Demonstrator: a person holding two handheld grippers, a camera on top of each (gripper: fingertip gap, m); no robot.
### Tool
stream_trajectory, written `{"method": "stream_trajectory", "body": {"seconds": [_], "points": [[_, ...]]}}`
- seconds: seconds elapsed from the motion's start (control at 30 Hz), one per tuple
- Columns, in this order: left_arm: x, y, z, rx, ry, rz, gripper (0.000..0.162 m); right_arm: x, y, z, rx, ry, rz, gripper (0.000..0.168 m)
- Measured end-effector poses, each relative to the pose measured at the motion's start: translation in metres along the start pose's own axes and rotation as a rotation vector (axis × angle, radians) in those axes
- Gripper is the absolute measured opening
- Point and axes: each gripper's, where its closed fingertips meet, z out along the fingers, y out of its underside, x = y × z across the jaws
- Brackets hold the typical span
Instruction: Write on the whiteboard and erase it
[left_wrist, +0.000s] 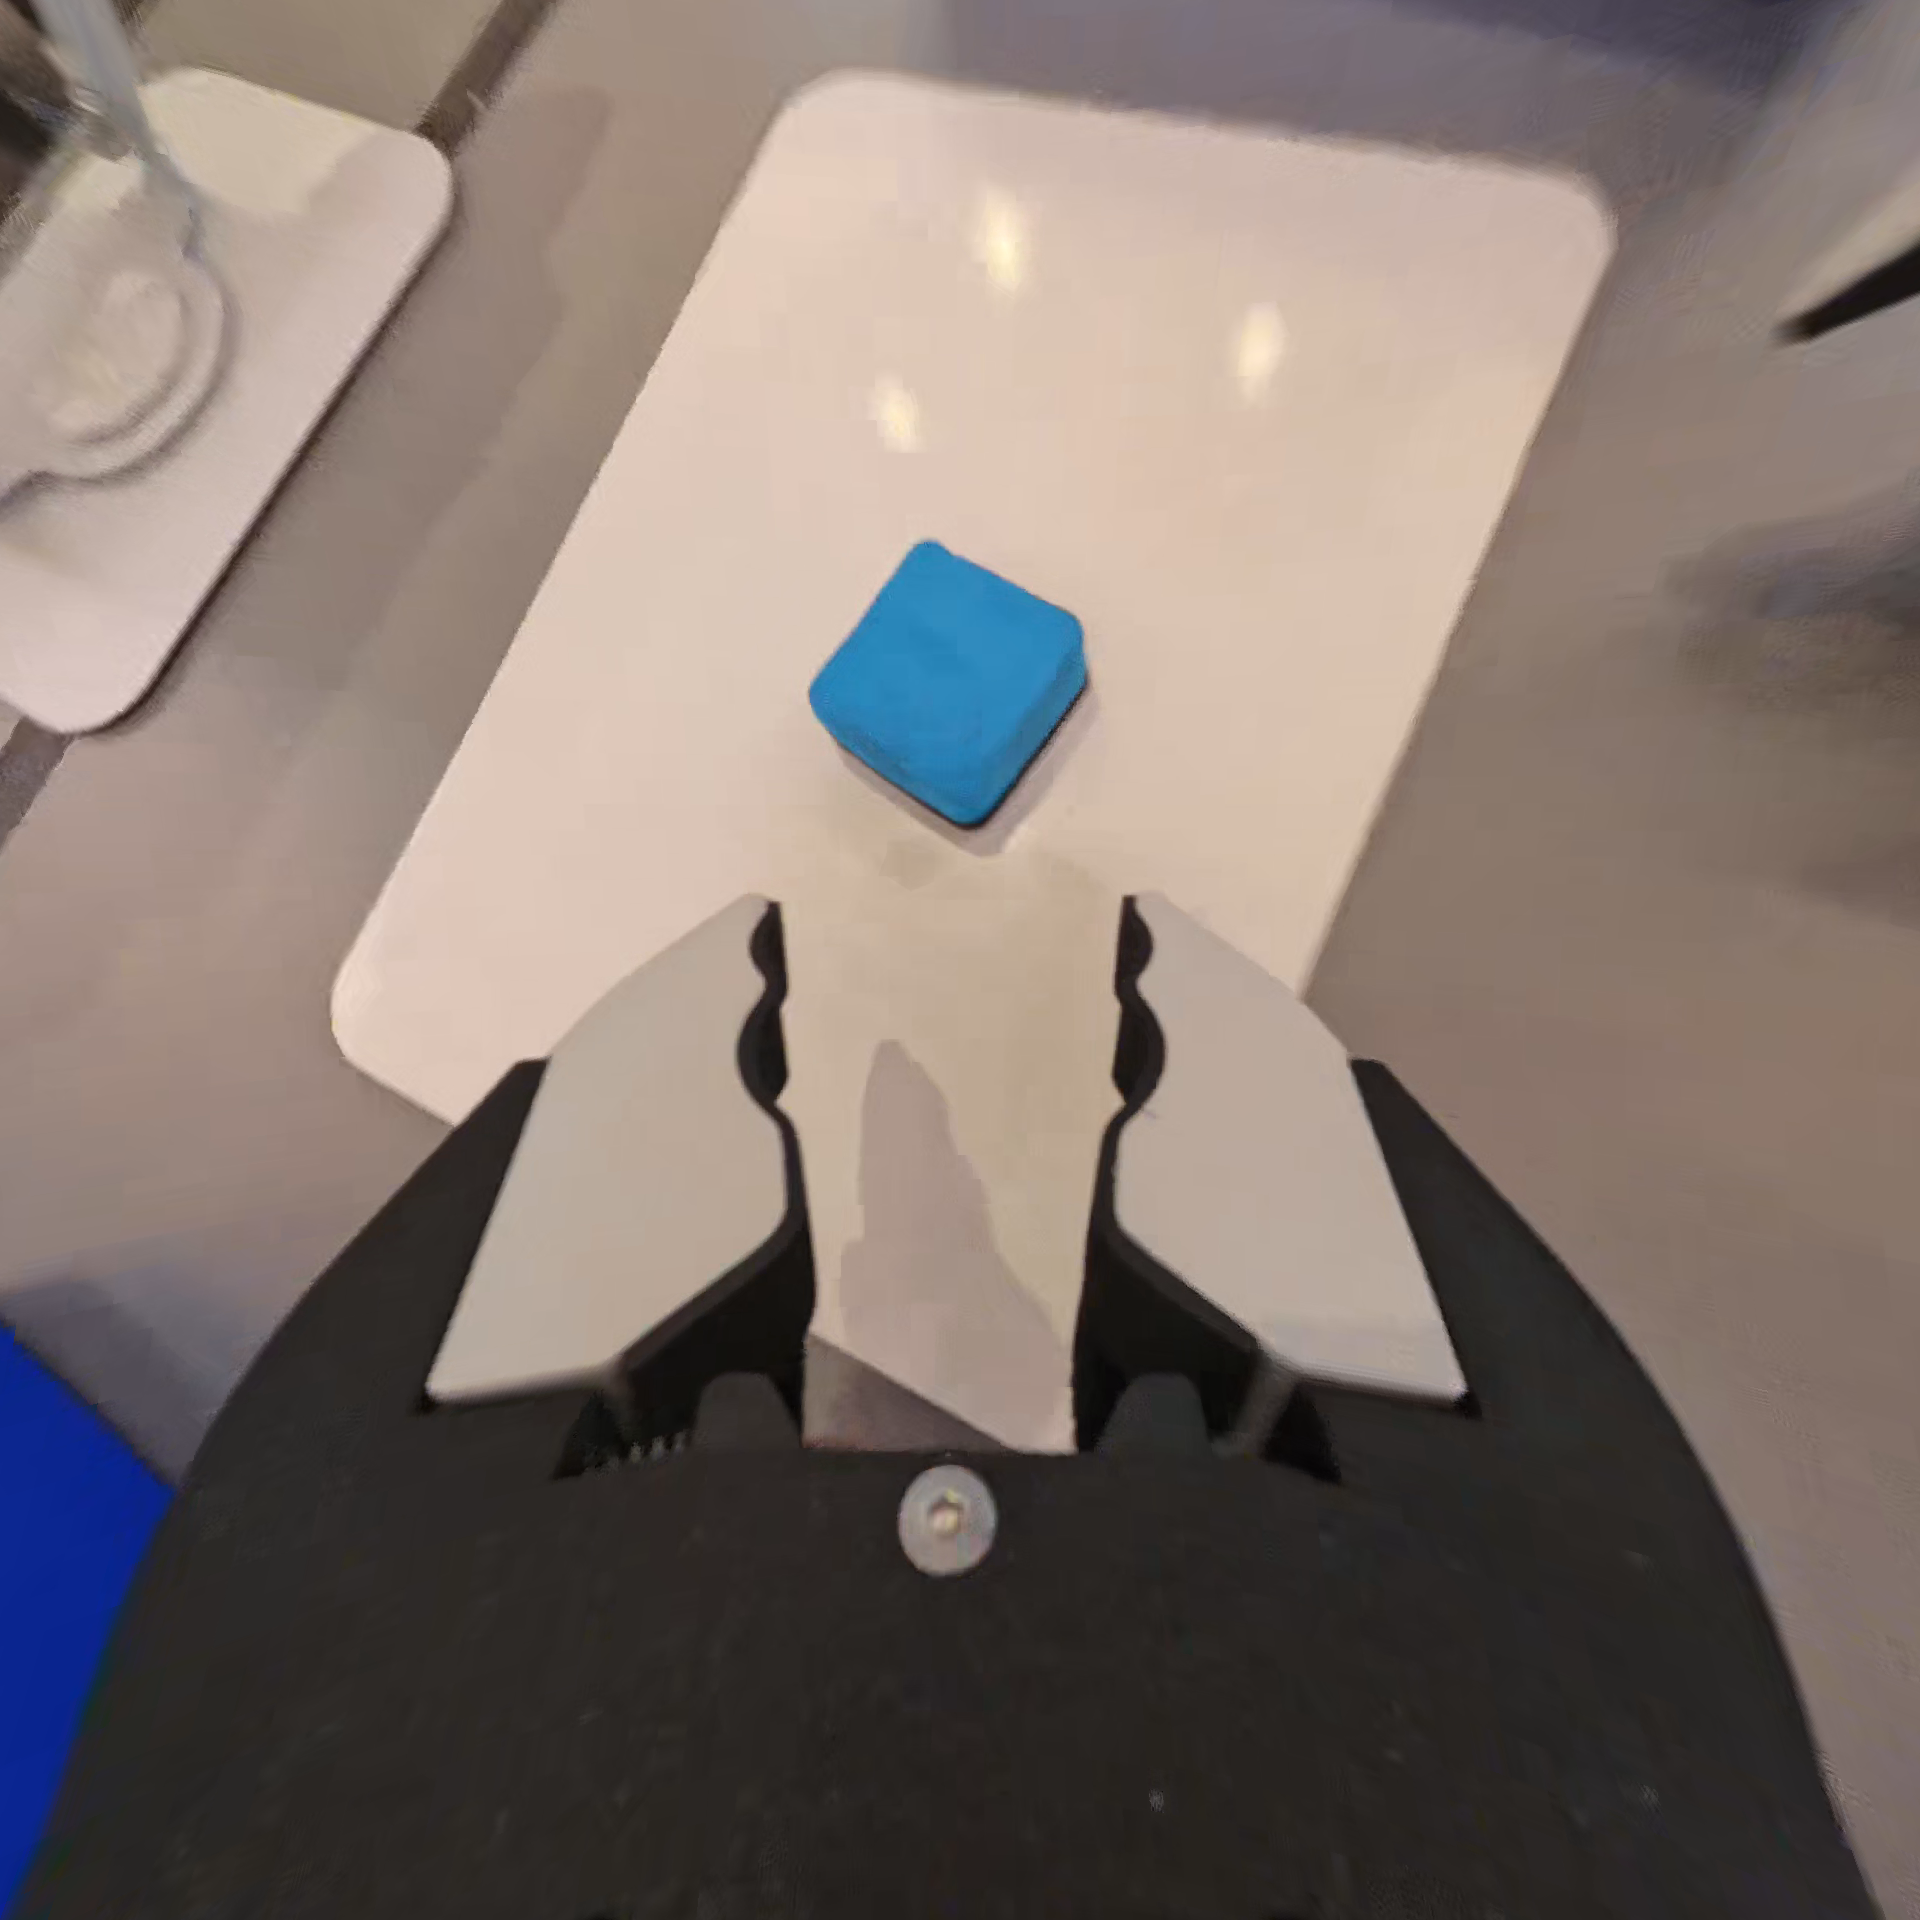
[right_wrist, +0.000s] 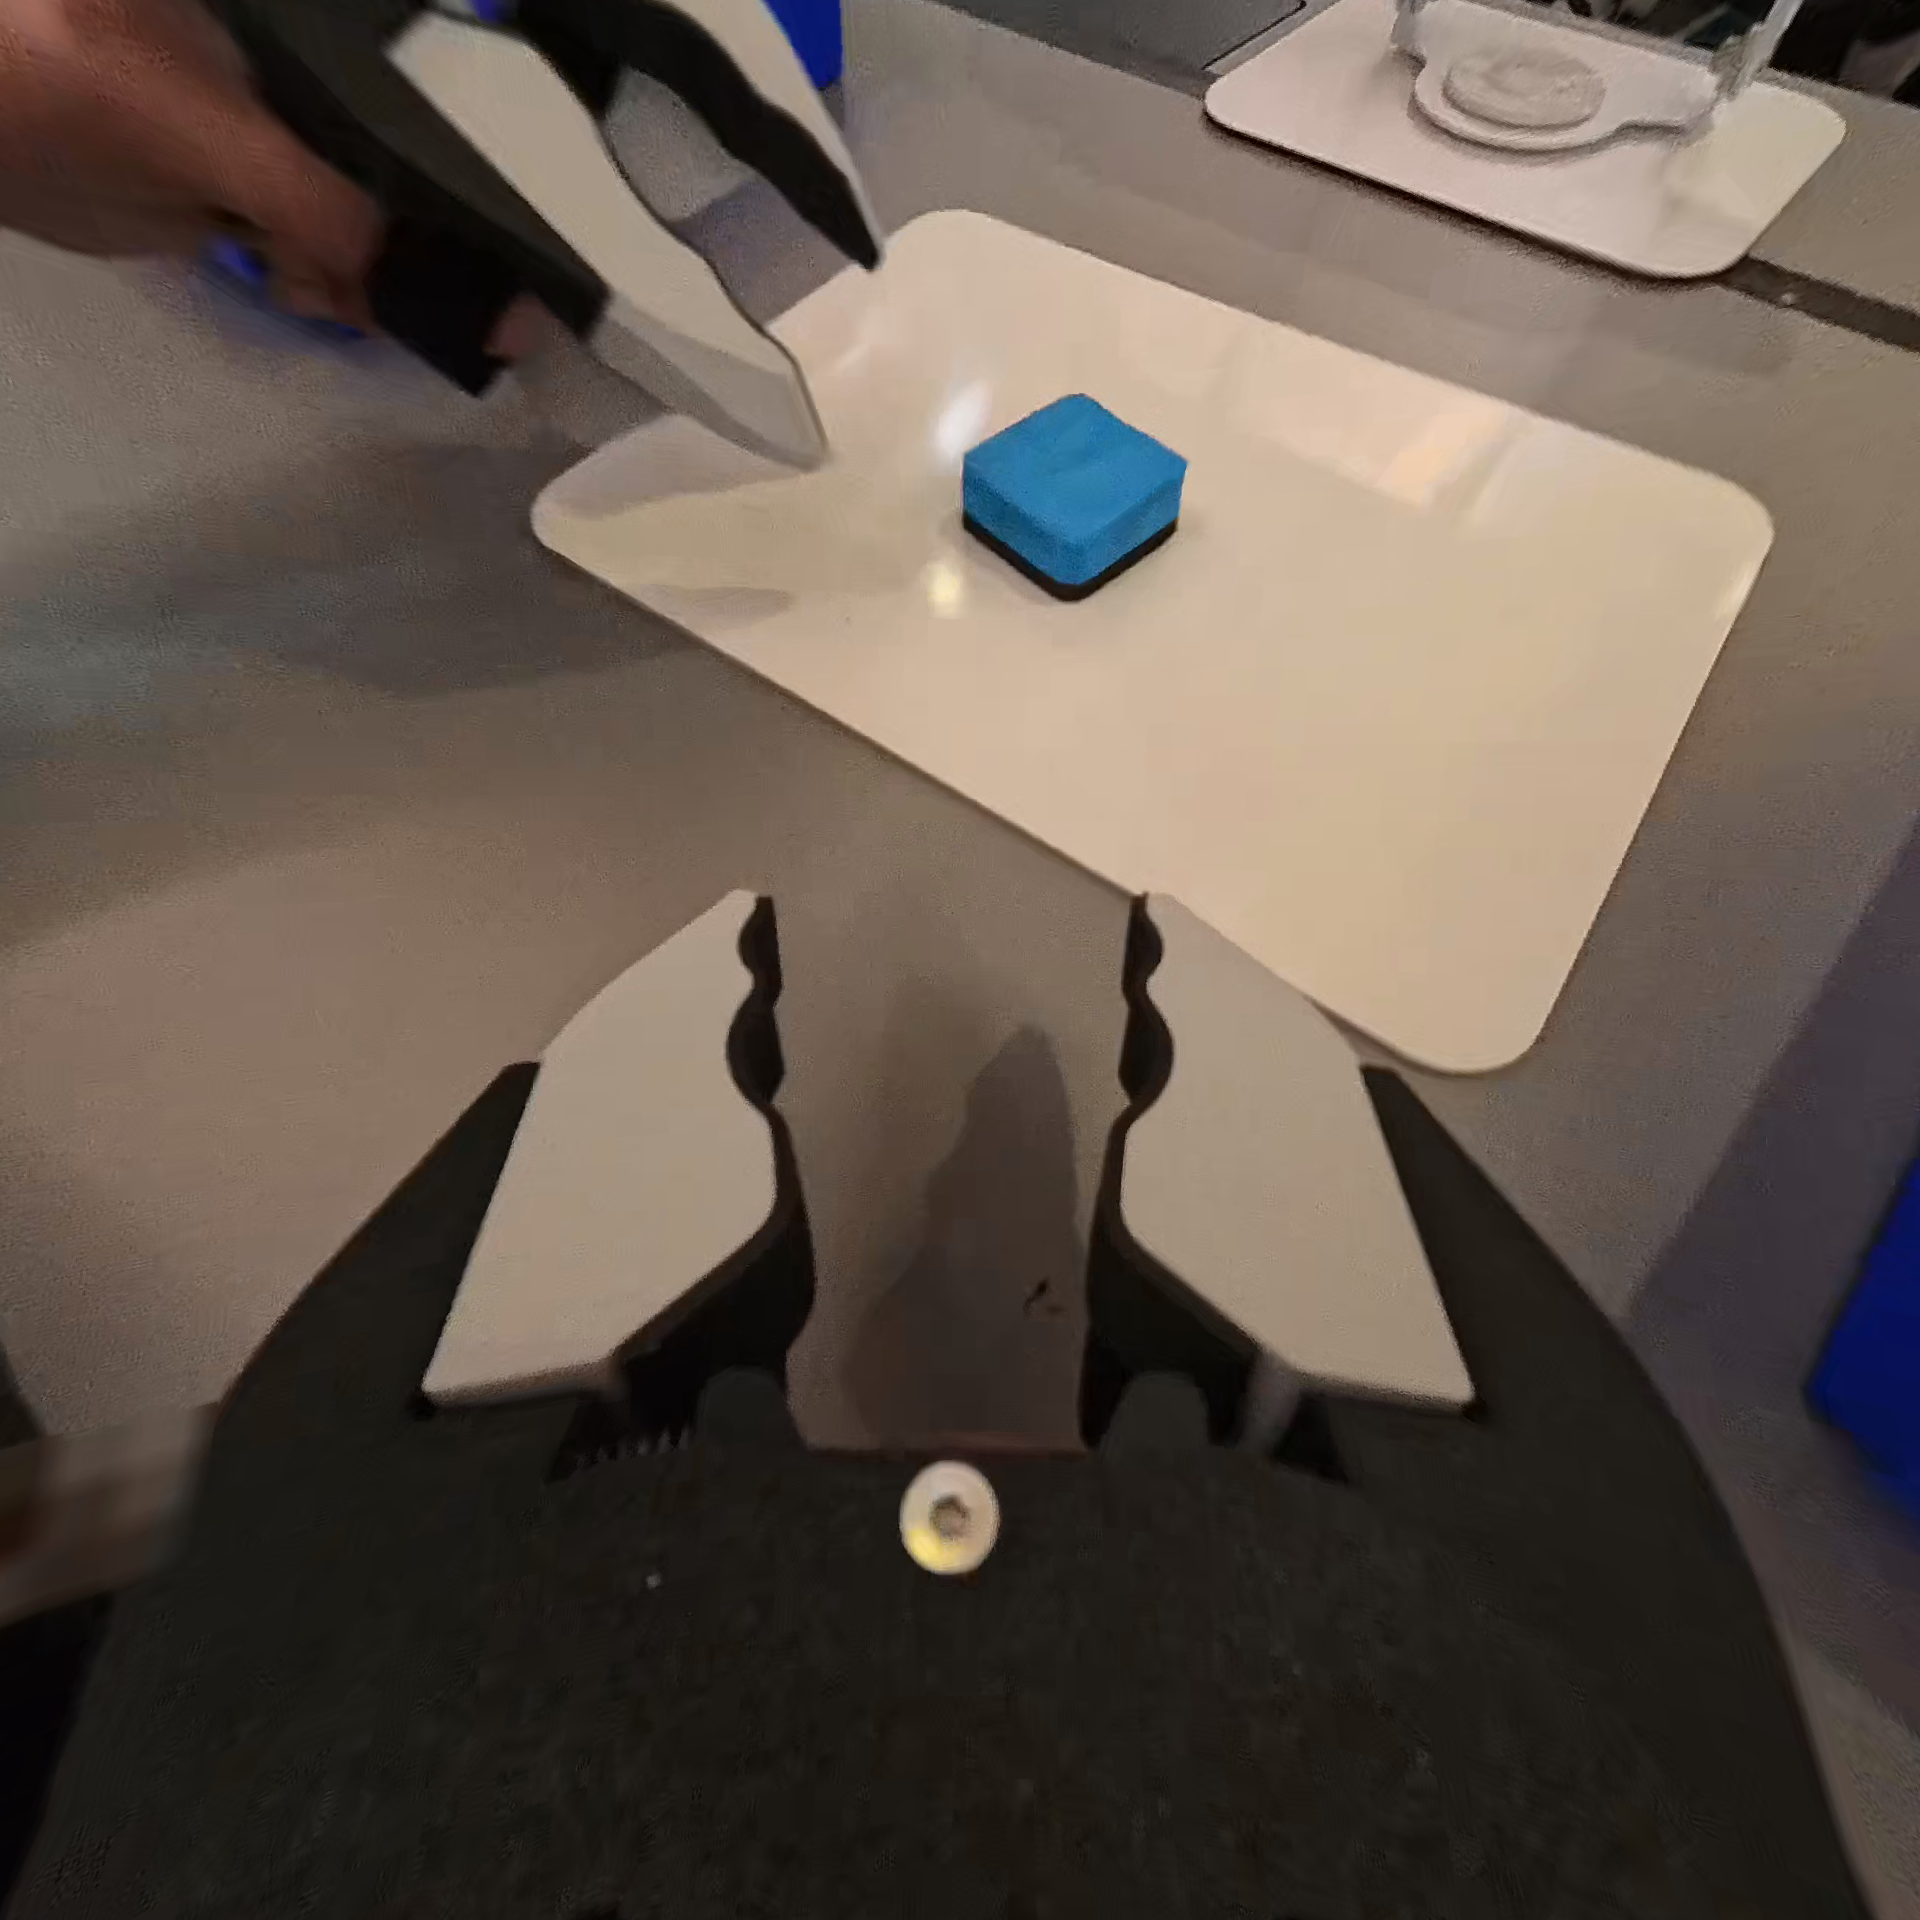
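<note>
— Any writing you can read from here?
— None. The whiteboard (right_wrist: 1299, 665) is blank, and the blue eraser (right_wrist: 1072, 488) on it bears no label or mark.

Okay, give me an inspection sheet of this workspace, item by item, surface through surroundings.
Surface: grey table, bare where visible.
Job's things: white whiteboard lying flat, no marks visible; blue eraser resting on it, dark pad down. No marker seen.
Clutter: second white board at the far edge with a clear glass container on it.
Grippers: left gripper open, empty, near the eraser; right gripper open, empty, over the table.
Cables: nothing seen.
Surroundings: blue object at the frame edge, unidentifiable.
</note>
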Motion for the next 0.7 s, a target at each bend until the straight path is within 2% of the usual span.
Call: {"method": "stream_trajectory", "body": {"seconds": [0.1,0.17,0.33,0.4,0.47,0.57,0.7], "points": [[-0.009,-0.007,0.038,-0.17,0.014,-0.066,0.079,-0.005,0.014,-0.017,0.055,-0.054,0.151,0.061],[-0.004,-0.018,0.054,-0.168,0.025,-0.138,0.082,-0.003,0.017,-0.025,0.067,-0.063,0.187,0.06],[-0.01,-0.015,0.069,-0.169,-0.073,-0.196,0.065,0.005,0.022,-0.035,0.078,-0.046,0.172,0.058],[-0.007,-0.015,0.063,-0.144,-0.043,-0.237,0.065,0.006,0.022,-0.038,0.091,-0.054,0.187,0.056],[-0.023,-0.008,0.045,-0.126,-0.131,-0.273,0.065,0.007,0.022,-0.04,0.101,-0.059,0.202,0.056],[-0.068,0.027,0.001,-0.138,-0.355,-0.357,0.065,0.008,0.024,-0.042,0.102,-0.068,0.221,0.056],[-0.101,0.08,-0.02,-0.189,-0.41,-0.526,0.065,0.007,0.023,-0.042,0.107,-0.084,0.233,0.055]]}}
